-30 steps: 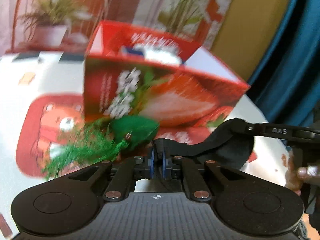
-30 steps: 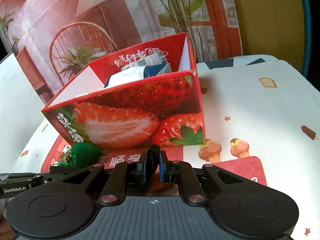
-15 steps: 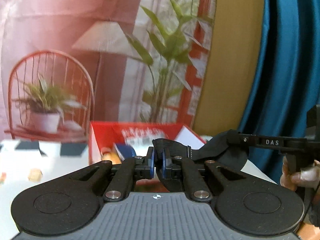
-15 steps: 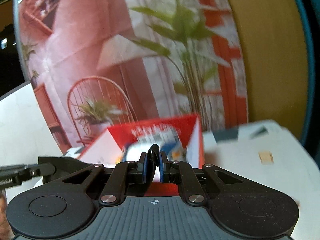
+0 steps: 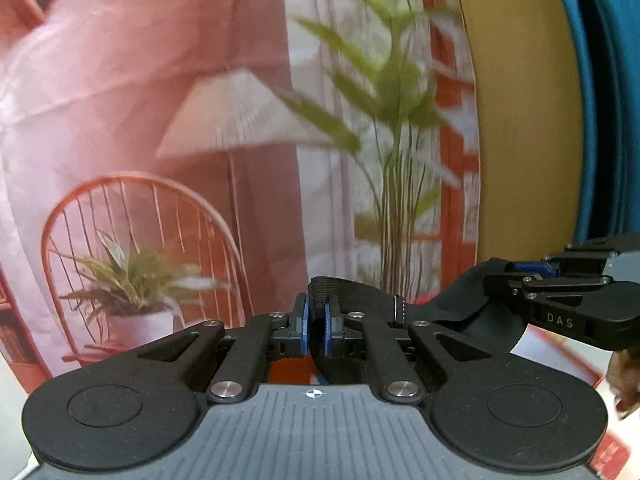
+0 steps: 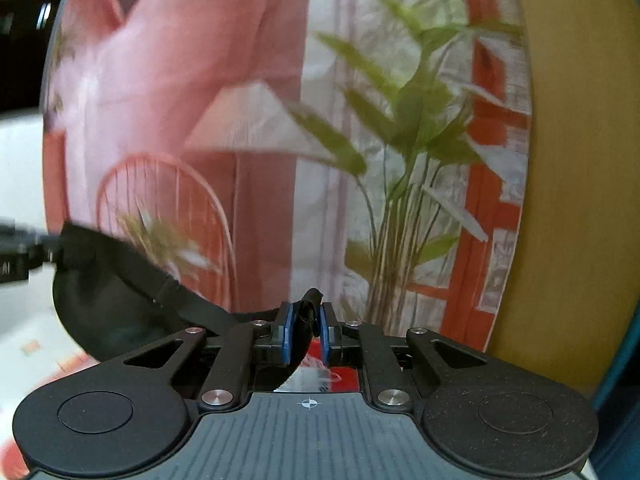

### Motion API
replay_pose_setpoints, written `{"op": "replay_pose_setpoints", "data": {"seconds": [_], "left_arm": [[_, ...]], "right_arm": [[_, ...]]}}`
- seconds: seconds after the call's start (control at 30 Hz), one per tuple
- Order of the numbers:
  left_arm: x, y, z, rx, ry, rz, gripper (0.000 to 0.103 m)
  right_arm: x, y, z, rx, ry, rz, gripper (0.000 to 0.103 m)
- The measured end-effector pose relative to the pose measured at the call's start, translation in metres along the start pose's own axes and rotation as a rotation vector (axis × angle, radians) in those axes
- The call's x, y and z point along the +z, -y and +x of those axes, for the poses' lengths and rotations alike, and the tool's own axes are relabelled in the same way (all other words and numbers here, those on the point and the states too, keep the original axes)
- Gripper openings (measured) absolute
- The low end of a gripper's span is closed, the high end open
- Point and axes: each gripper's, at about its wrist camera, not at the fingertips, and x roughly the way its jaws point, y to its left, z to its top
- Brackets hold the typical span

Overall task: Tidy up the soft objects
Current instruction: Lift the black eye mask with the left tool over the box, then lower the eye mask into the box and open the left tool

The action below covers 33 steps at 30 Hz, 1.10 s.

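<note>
A black soft mask with a ribbed elastic strap hangs stretched between my two grippers, off the table. My left gripper is shut on the strap. In the left wrist view my right gripper comes in from the right, gripping the mask's other end. In the right wrist view the right gripper is shut on a bunched black bit of the mask, which sags away to the left toward the left gripper. Below both grippers, slivers of the red strawberry box show.
A printed backdrop with a chair, lamp and plants fills the back. A yellow wall and blue curtain stand to the right. A person's fingers show at the right edge. A patch of patterned tablecloth lies low left.
Both grippers have risen with the black mask and tipped up. The strawberry box and table have dropped to the bottom of the views, and the green plush toy has gone out of sight.
</note>
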Motion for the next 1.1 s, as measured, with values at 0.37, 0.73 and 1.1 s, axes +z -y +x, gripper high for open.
{"op": "replay_pose_setpoints", "data": {"seconds": [0.37,0.73,1.1], "left_arm": [[-0.044,0.005,0.040,-0.101,-0.234,0.008,0.009],[-0.049,-0.001,0.046,-0.086,-0.273,-0.013,0.023],[-0.037,-0.020,0.012,-0.130,-0.220,-0.102,0.073]], "right_arm": [[-0.041,-0.012,0.049,0.044,-0.279,-0.024,0.013],[-0.052,-0.001,0.053,0.040,-0.322,0.055,0.021],[-0.055,0.002,0.008,-0.005,-0.167,0.139,0.064]]}}
